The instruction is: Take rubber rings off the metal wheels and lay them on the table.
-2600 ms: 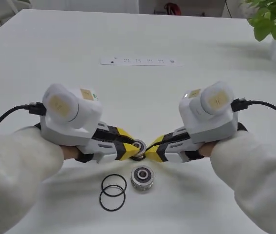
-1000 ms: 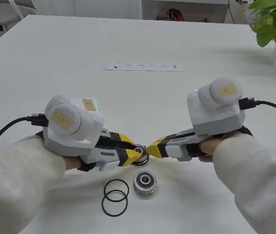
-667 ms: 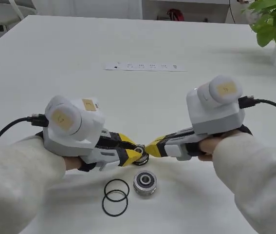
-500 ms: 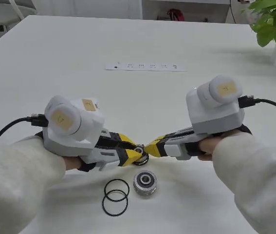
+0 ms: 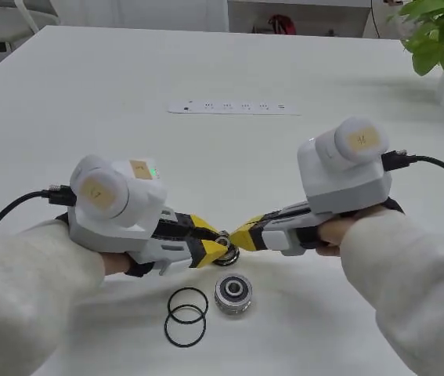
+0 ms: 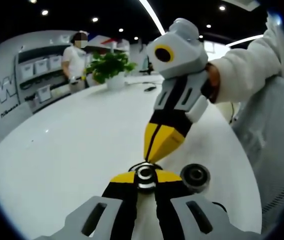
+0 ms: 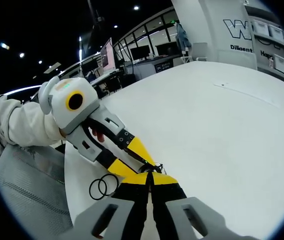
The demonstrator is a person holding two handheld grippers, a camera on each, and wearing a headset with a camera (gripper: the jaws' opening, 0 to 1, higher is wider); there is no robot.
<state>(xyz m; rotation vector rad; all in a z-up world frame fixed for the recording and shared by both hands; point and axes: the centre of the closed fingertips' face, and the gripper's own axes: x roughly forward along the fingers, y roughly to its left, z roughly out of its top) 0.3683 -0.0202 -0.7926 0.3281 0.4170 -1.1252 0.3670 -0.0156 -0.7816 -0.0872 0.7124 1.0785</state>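
Note:
My left gripper (image 5: 220, 247) is shut on a small metal wheel (image 5: 227, 252), held just above the white table (image 5: 206, 172); its own view has the wheel (image 6: 146, 172) between its yellow tips. My right gripper (image 5: 236, 237) is shut, and its tips meet the wheel's rim from the right (image 6: 152, 159). I cannot tell if it pinches a ring. In its view (image 7: 151, 176) the jaws stand together against the left gripper's tips (image 7: 144, 161). A second wheel (image 5: 232, 292) lies on the table below, beside two loose black rubber rings (image 5: 185, 315).
A white power strip (image 5: 231, 107) lies further back at the table's middle. A potted plant (image 5: 439, 39) stands at the far right corner. Black cables trail from both grippers. A person (image 6: 76, 55) stands by shelves beyond the table.
The right gripper's body has risen and tilted slightly while its tips stay at the held wheel. The left gripper, the loose wheel and the two rings have stayed put.

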